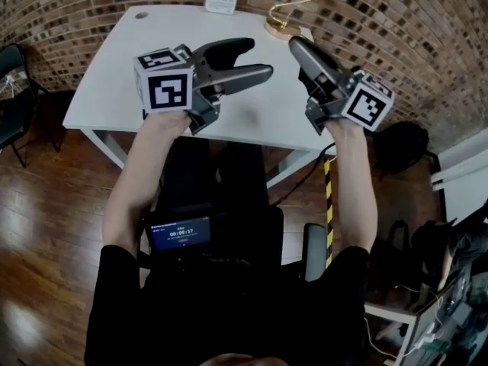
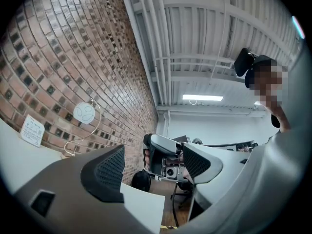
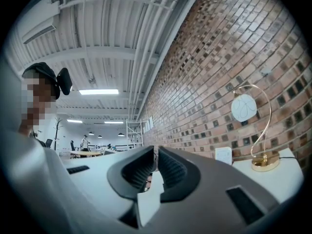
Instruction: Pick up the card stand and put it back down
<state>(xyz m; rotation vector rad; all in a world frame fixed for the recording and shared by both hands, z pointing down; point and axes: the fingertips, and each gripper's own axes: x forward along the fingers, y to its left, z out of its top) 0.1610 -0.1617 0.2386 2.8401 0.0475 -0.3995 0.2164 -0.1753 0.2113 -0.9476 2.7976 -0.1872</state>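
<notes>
A white table [image 1: 114, 90] stands against a brick wall [image 1: 76, 6] on a glossy wooden floor [image 1: 46, 219]. A black chair [image 1: 11, 90] is at the table's 9 o'clock. The gripper views show a ceiling [image 2: 204, 33] of white beams and strip lights.

The card stand [image 1: 280, 24] stands upright at about 1 o'clock on the table top, close to the wall, with a small white placard [image 1: 221, 0] at its 10 o'clock. Both grippers are held above the table's near half, apart from the stand. It lies at 12 o'clock from the right gripper [image 1: 296, 44], whose jaws are closed together on nothing, and at 1 o'clock from the left gripper [image 1: 255, 58], whose jaws stand apart and empty.

The stand is thin gold wire curling up from a round, shiny gold base and carries a round white card. The jaws are grey plastic with black ribbed pads.
</notes>
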